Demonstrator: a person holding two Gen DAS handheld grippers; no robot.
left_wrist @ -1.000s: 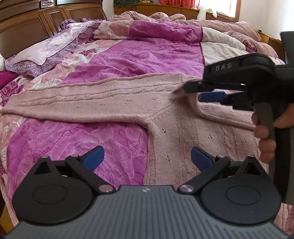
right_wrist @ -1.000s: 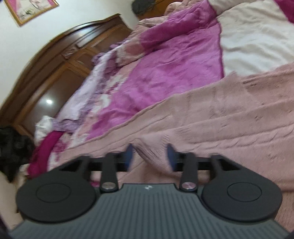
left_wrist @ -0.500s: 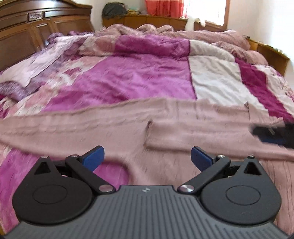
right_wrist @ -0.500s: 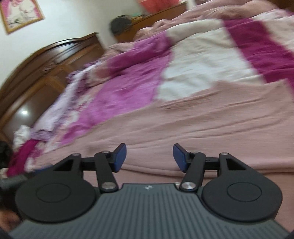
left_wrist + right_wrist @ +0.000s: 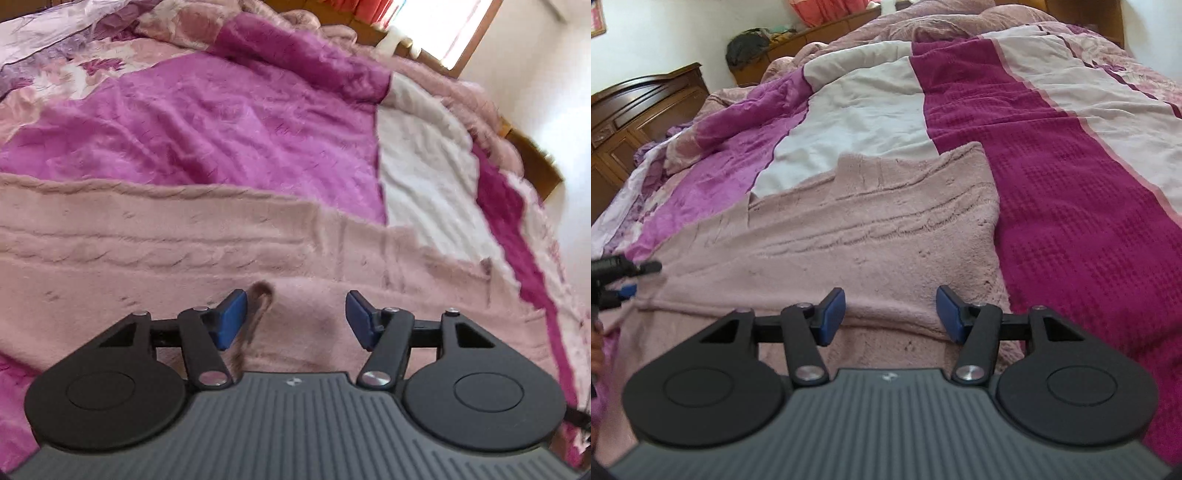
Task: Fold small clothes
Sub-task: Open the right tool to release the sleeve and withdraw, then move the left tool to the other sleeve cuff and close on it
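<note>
A pink cable-knit sweater lies spread flat across the bed. My left gripper hovers low over it with its jaws closing. A dark fold edge of the knit lies just inside the left pad, and neither pad presses on the cloth. My right gripper is half open and closing slightly. It stands over a low ridge of the sweater near its right-hand edge, gripping nothing. At the left edge of the right wrist view, the left gripper shows just above the sweater.
The bedspread has magenta, white and dark crimson panels beyond the sweater. A wooden headboard stands at the far left, with a wooden bed frame and a bright window at the far right. A dark bag sits on a back shelf.
Both views have swung right along the sweater. The left jaws have narrowed from wide open. The bunch of knit that stood between the right pads a second ago is gone.
</note>
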